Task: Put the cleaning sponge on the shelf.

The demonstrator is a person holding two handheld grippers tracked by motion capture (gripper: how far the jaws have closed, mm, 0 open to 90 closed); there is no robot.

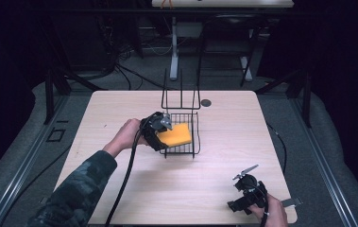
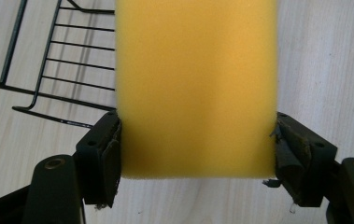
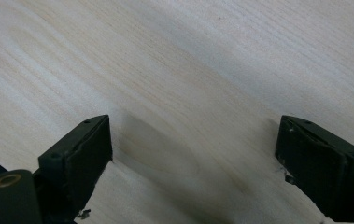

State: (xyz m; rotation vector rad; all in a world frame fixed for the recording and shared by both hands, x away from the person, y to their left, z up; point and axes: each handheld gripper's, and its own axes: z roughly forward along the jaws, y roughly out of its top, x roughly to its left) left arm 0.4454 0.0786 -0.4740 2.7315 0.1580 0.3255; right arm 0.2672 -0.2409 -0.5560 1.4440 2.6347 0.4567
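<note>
While left claw (image 2: 198, 144) pinches sponge (image 2: 195, 88), rack (image 1: 181, 135) edge flanks it.

One yellow rectangular foam sponge (image 2: 195, 88), clamped between the jaws of the left gripper (image 2: 195, 154). One black wire rack (image 1: 181, 127) with upright prongs, beneath and beyond those same jaws. One small dark round disc (image 1: 206, 102) on the pale wooden counter (image 1: 214, 179), past the rack and well apart from both pairs of jaws. Two black two-jaw grippers in all: the left one, plus the right gripper (image 3: 193, 163) with jaws spread wide over bare wood. Two hands (image 1: 127, 135), one behind each gripper. One counter.
</note>
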